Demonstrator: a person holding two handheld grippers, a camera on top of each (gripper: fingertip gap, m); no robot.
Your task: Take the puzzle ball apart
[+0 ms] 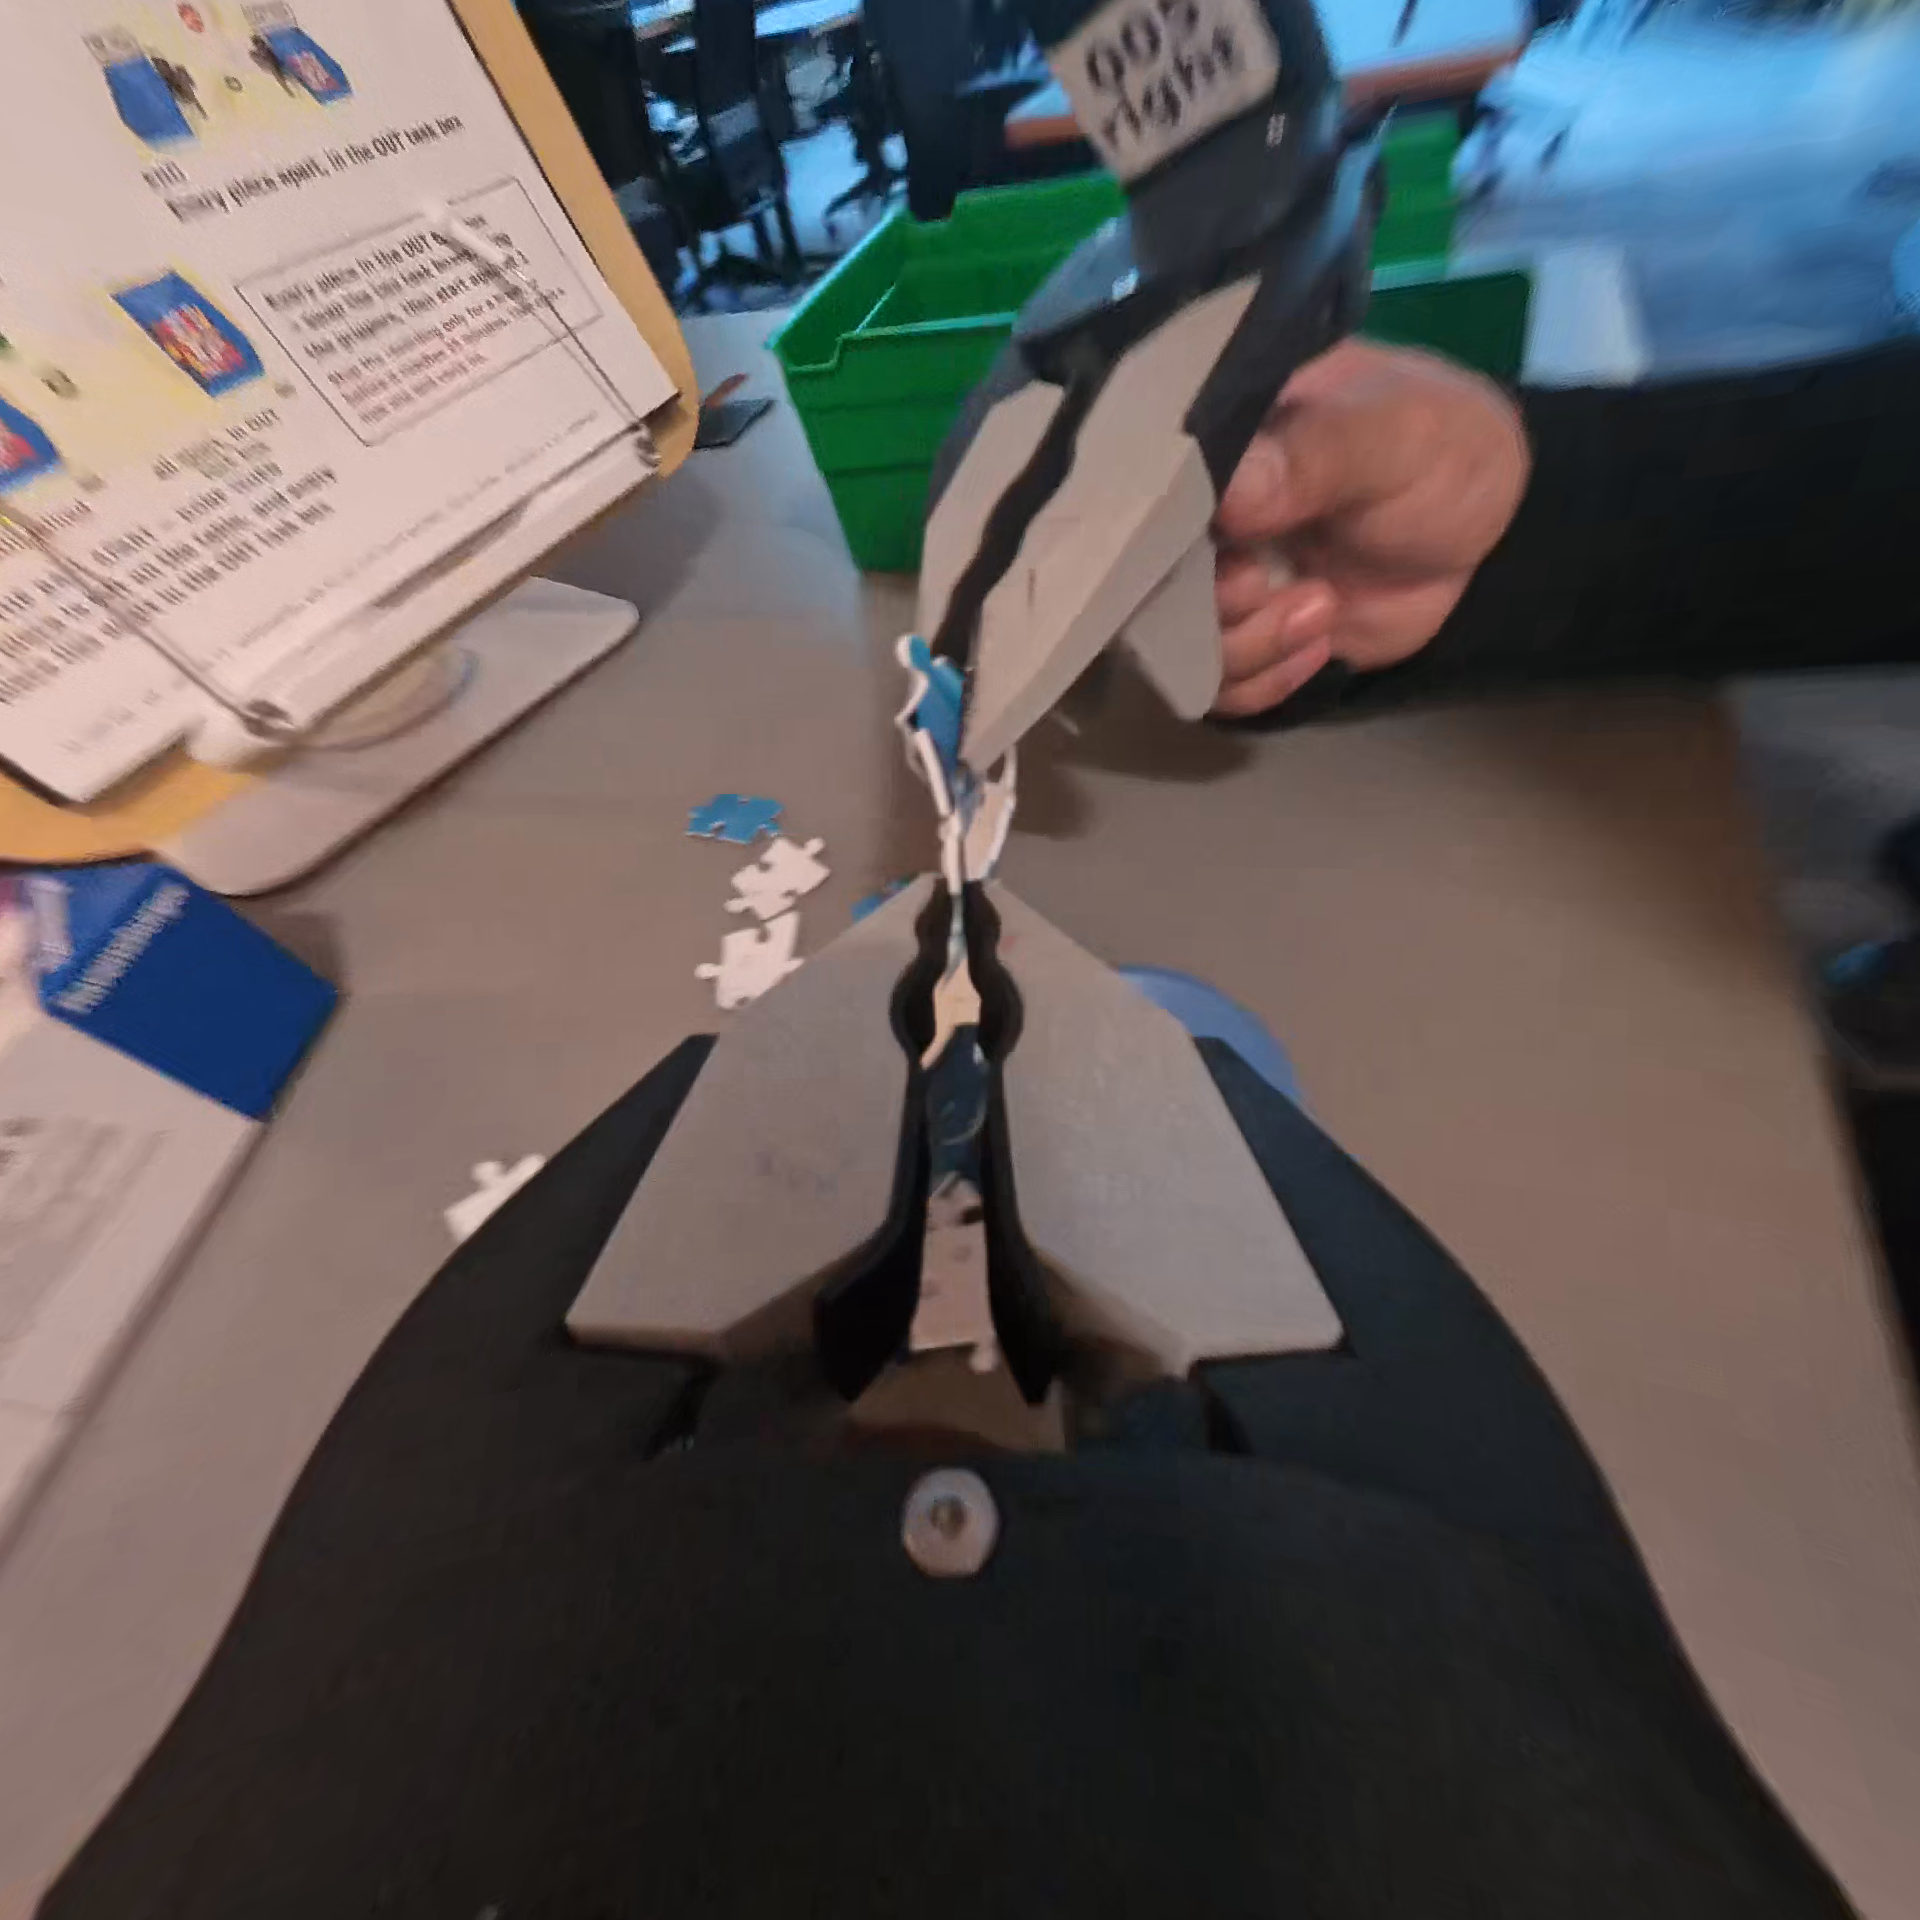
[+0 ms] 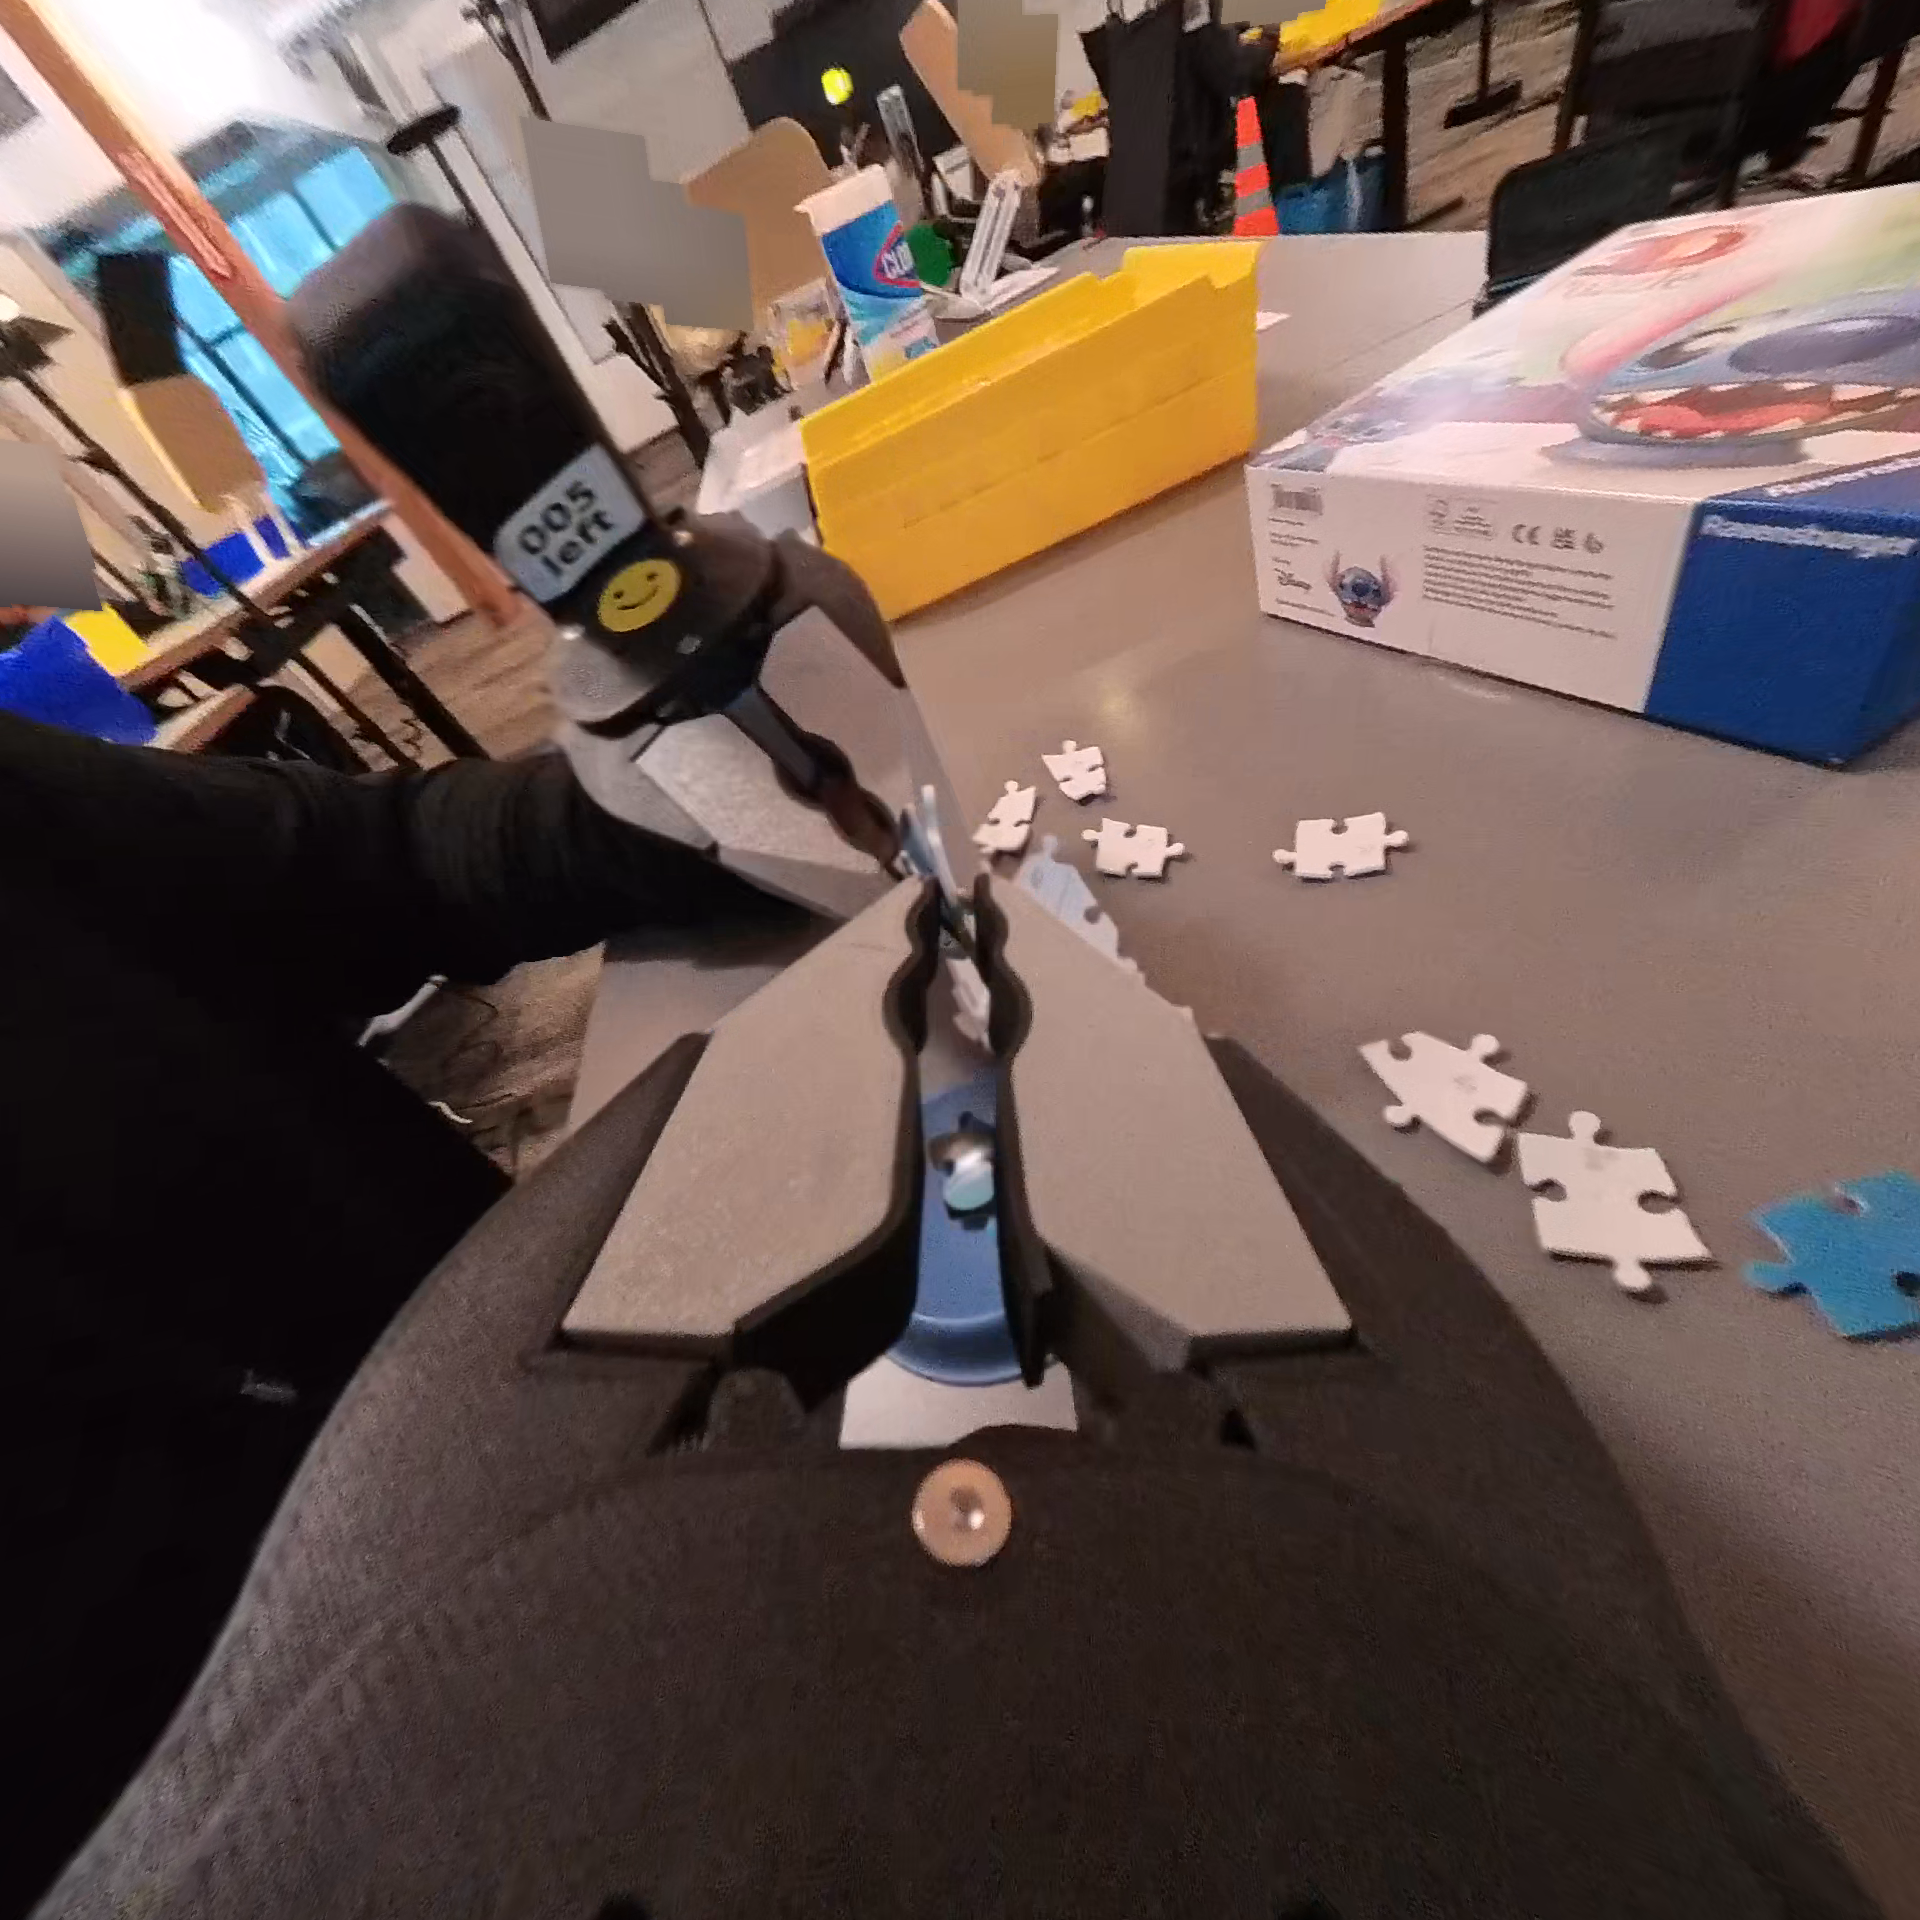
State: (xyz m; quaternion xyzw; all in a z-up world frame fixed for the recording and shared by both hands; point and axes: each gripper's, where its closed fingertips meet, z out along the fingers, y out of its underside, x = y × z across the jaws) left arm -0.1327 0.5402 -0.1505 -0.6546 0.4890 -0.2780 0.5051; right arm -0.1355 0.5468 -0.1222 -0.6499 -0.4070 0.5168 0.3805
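Puzzle pieces, flat cardboard ones joined into a small blue-and-white cluster (image 1: 961,790), hang in the air between the two grippers above the grey table (image 1: 1403,935). The left gripper (image 1: 958,896), grey-fingered on a black body, has its jaws drawn almost together on the near end of the cluster, the thin card pinched edge-on between the wavy black pads. The right gripper (image 1: 961,717), reaching in from the far right in a person's hand (image 1: 1361,530), is likewise closed down to a sliver on the far end, where a blue piece sticks out to the left of its fingertip. In the right wrist view the same cluster (image 2: 935,852) stands edge-on between the tips of the right gripper (image 2: 961,899) and those of the left gripper (image 2: 894,847), which comes in from the left.

Loose white puzzle pieces (image 2: 1340,844) and one loose blue puzzle piece (image 2: 1844,1252) lie flat on the table, to the right in that view. Beyond them sit a blue-and-white puzzle box (image 2: 1558,561) and a yellow plastic bin (image 2: 1039,447). In the left wrist view a green plastic bin (image 1: 914,364) stands far off, with a printed instruction sheet on a stand (image 1: 312,343) at the left.
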